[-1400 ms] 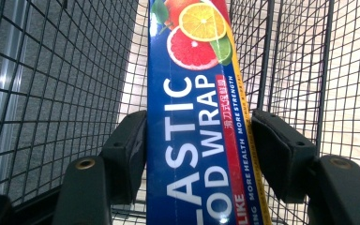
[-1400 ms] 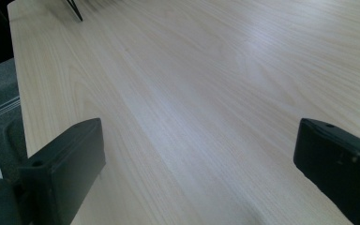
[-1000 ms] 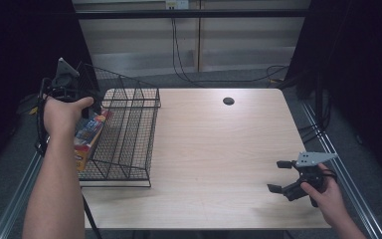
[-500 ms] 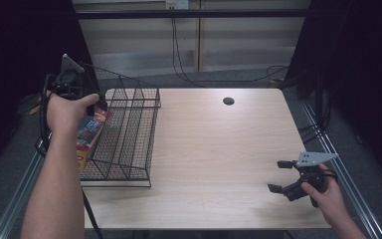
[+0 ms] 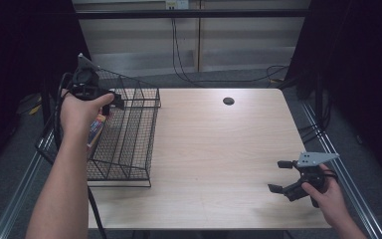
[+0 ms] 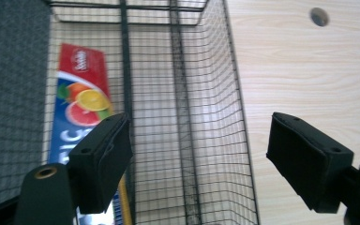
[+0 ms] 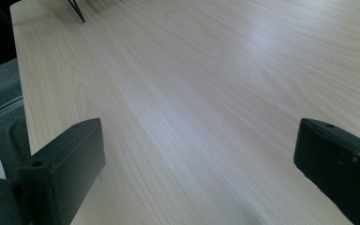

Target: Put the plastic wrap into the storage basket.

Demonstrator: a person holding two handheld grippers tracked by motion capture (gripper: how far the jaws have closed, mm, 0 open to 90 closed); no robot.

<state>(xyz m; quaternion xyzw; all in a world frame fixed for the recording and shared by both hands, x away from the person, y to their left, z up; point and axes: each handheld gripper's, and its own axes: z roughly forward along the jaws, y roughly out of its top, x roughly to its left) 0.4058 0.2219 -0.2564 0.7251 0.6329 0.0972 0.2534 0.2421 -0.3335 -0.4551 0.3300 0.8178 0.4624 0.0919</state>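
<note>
Left gripper [image 5: 110, 99] hangs over the wire basket [image 5: 129, 149] at the table's [image 5: 219, 149] left edge in the high view; right gripper [image 5: 281, 176] sits near the right front corner, jaws spread. Left gripper view: jaws wide, empty, above a fruit-printed box [image 6: 82, 105] lying inside the basket. Right gripper view: spread jaws over bare wood.

Counter [image 5: 219, 149]: pale wood grain. Wire basket [image 5: 129, 134]: black mesh. Box [image 6: 82, 101] in basket: red top, blue lower part, orange and yellow citrus print. Gripper fingers [image 6: 103, 159]: black.
</note>
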